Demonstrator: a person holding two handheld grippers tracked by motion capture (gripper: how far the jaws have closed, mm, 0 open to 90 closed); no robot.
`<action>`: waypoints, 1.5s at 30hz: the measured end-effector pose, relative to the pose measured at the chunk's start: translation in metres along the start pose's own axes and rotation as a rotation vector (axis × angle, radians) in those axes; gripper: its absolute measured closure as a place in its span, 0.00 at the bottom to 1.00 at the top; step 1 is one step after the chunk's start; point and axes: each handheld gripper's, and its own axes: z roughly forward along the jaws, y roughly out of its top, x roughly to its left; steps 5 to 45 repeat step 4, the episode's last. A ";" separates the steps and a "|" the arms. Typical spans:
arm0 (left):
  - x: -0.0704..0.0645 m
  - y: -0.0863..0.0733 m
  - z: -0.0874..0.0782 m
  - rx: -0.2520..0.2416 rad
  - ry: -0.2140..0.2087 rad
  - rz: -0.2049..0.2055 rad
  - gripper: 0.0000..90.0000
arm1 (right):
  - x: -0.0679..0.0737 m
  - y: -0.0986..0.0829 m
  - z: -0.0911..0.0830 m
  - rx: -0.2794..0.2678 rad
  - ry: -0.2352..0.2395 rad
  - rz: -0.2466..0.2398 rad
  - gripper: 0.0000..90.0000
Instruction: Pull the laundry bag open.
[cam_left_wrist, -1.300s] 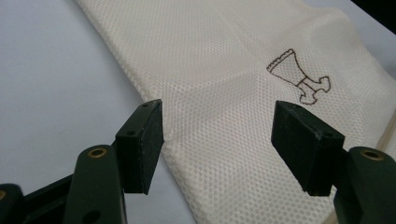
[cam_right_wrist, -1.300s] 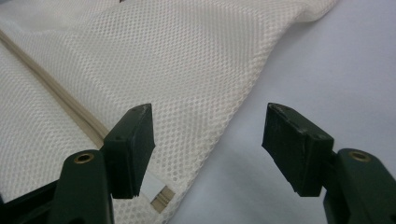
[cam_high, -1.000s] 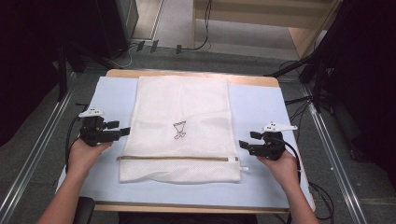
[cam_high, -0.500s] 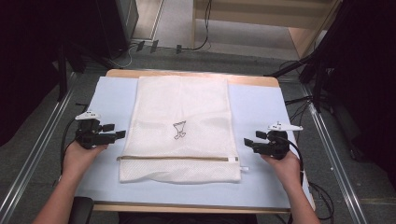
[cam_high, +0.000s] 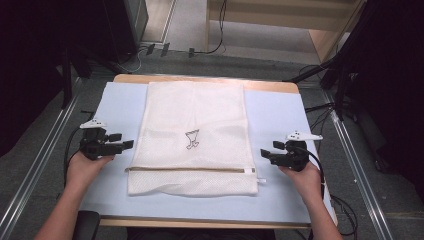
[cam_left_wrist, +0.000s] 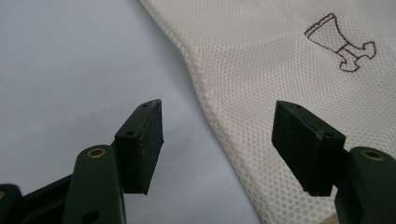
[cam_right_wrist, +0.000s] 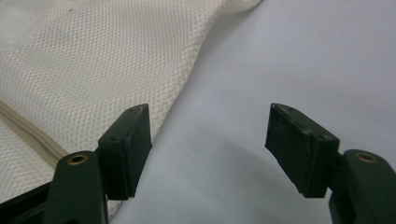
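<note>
While the white mesh laundry bag (cam_high: 192, 137) lies flat in the middle of the pale blue mat (cam_high: 272, 120), I hold my left gripper (cam_high: 125, 144) at its nine o'clock side, jaws spread wide and holding nothing. In the left gripper view the bag's edge (cam_left_wrist: 219, 121) runs between my jaws, the brown embroidered mark (cam_left_wrist: 343, 42) up at one o'clock. My right gripper (cam_high: 265, 153) sits at the bag's three o'clock, just beside the zipper (cam_high: 190, 169) end, jaws gaping too and holding nothing. In the right gripper view the mesh (cam_right_wrist: 93, 60) fills the ten o'clock corner, bare mat between my jaws.
</note>
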 end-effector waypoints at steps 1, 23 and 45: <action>0.000 0.000 0.000 0.003 0.000 -0.001 0.39 | 0.000 0.000 0.000 0.000 -0.001 -0.001 0.36; 0.001 0.000 0.000 0.003 0.004 -0.004 0.39 | 0.000 0.000 0.000 -0.002 -0.001 0.000 0.36; 0.001 0.000 0.000 0.003 0.004 -0.004 0.39 | 0.000 0.000 0.000 -0.002 -0.001 0.000 0.36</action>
